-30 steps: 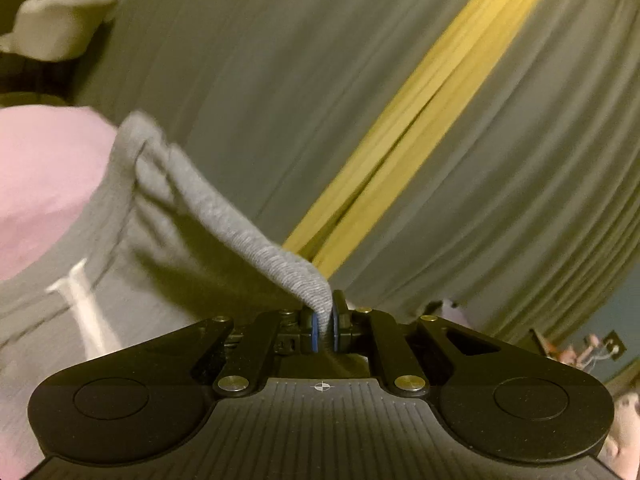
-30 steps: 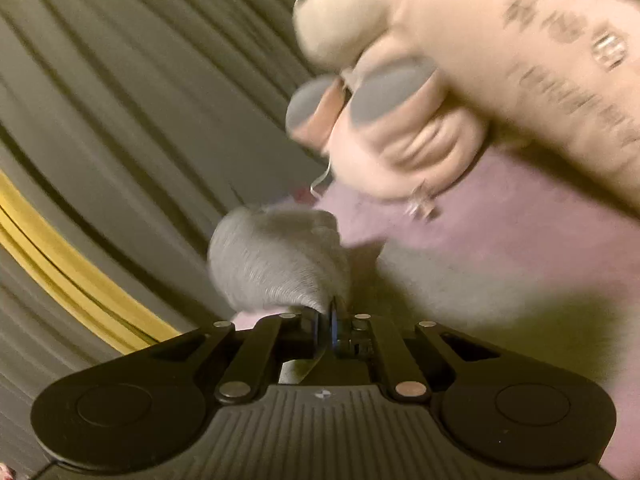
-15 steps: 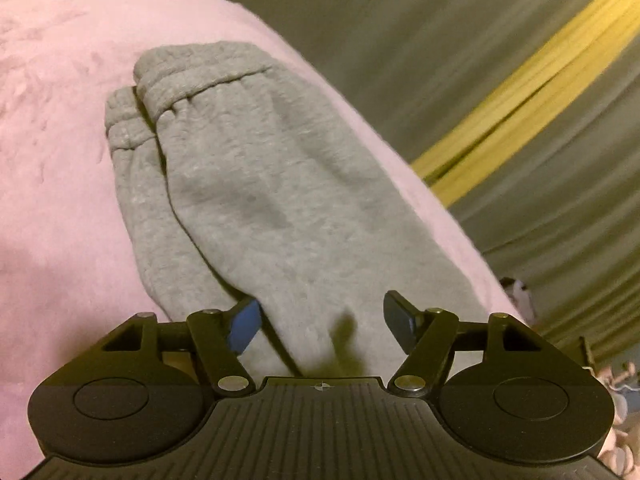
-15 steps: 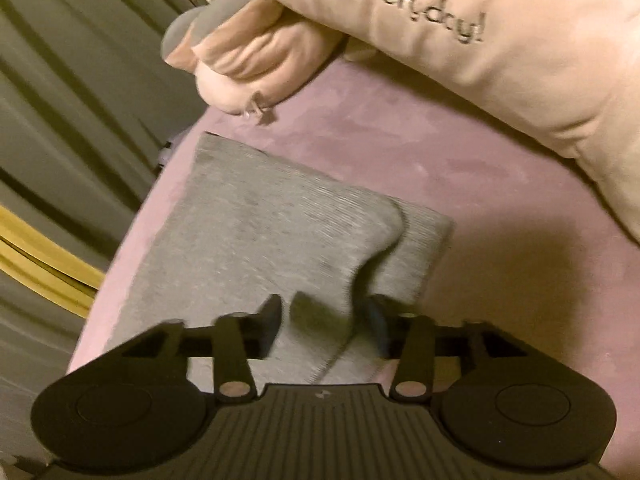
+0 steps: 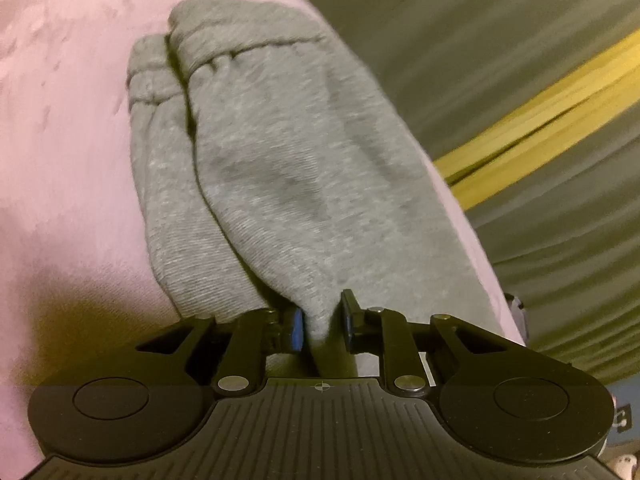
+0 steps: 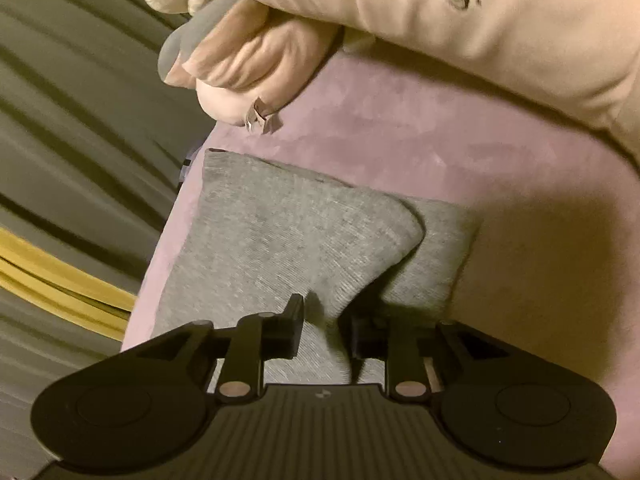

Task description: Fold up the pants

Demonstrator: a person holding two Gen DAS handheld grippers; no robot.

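The grey pants (image 5: 288, 184) are lying folded on the pink blanket (image 5: 68, 152), their long axis running away from the left gripper (image 5: 322, 326) toward the two ribbed, elasticated cuffs (image 5: 240, 44) at the far end, one cuff sitting just beside the other. The fabric is a soft, heathered sweatshirt knit, with one leg layered over the other along a curving seam.

The left gripper's blue-padded fingers (image 5: 297, 328) are standing partly apart with a raised ridge of the pants' cloth between them; whether they are pinching it cannot be told. In the right wrist view the pants (image 6: 280, 248) are showing a squarer folded end, the top layer overlapping a smaller flap beside it. The right gripper (image 6: 322, 326) is sitting at the near edge of the pants, its black fingers (image 6: 294, 326) likewise partly apart around a fold of cloth.

Beyond the pants a cream plush pillow (image 6: 460, 36) is resting on the blanket (its stitched lettering reading "…everyday!", the start cut off). Beside the pants, past the blanket's edge, olive pleated curtains (image 5: 500, 40) with a yellow stripe (image 5: 536, 112) are hanging.
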